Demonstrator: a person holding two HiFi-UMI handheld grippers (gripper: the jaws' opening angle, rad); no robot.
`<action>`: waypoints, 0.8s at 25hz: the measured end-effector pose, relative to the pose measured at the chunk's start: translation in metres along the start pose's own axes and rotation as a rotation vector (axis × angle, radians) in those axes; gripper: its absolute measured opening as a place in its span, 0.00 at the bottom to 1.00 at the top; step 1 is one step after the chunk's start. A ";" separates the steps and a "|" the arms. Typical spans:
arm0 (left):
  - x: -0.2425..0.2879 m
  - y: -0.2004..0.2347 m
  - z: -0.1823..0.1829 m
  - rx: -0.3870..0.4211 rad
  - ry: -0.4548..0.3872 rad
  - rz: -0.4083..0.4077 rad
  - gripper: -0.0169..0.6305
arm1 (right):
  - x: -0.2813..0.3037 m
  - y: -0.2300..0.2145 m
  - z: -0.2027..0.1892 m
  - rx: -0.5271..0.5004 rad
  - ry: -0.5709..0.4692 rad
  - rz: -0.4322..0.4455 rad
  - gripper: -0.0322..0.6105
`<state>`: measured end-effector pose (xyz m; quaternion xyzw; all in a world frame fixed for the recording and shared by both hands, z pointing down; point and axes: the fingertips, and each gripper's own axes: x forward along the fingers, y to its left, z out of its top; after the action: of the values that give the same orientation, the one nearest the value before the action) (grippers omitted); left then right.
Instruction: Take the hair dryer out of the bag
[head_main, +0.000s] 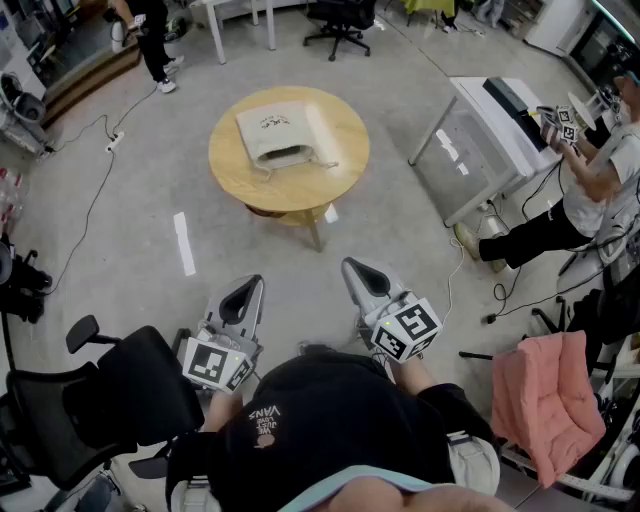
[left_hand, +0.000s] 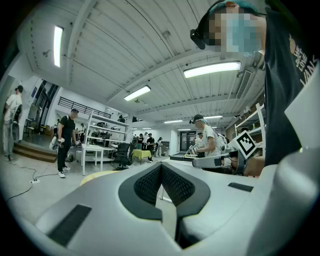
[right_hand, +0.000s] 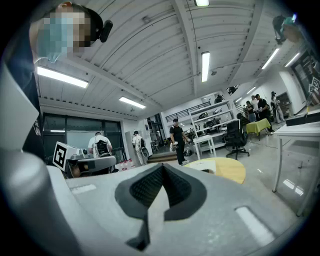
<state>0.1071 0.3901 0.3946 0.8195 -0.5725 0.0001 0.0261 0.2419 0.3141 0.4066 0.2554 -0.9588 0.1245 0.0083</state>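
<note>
A white cloth bag (head_main: 278, 135) lies flat on the round wooden table (head_main: 340, 160) out in front of me, its mouth facing me. No hair dryer shows; the bag's inside is hidden. My left gripper (head_main: 247, 287) and right gripper (head_main: 355, 268) are held level close to my body, side by side and well short of the table. Both are shut with nothing between the jaws. In the left gripper view the closed jaws (left_hand: 161, 166) point past the table's edge (left_hand: 97, 175). In the right gripper view the closed jaws (right_hand: 162, 166) point toward the table (right_hand: 230, 172) and bag (right_hand: 206, 166).
A black office chair (head_main: 100, 400) stands close at my left. A pink cloth (head_main: 545, 400) hangs on a stand at my right. A white desk (head_main: 500, 130) and a person (head_main: 590, 190) holding grippers are at the far right. Cables run across the floor on both sides.
</note>
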 end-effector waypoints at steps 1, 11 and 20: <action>0.000 -0.001 0.000 0.005 0.002 -0.003 0.04 | 0.000 0.001 0.001 -0.002 -0.001 -0.002 0.04; -0.012 -0.002 -0.007 -0.021 0.009 -0.029 0.04 | -0.008 0.008 0.000 0.029 -0.029 -0.043 0.05; 0.009 0.011 -0.015 -0.050 0.027 -0.020 0.04 | 0.007 -0.015 -0.004 0.036 0.006 -0.051 0.05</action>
<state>0.1002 0.3780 0.4106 0.8243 -0.5635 -0.0032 0.0543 0.2431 0.2991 0.4148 0.2796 -0.9495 0.1423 0.0096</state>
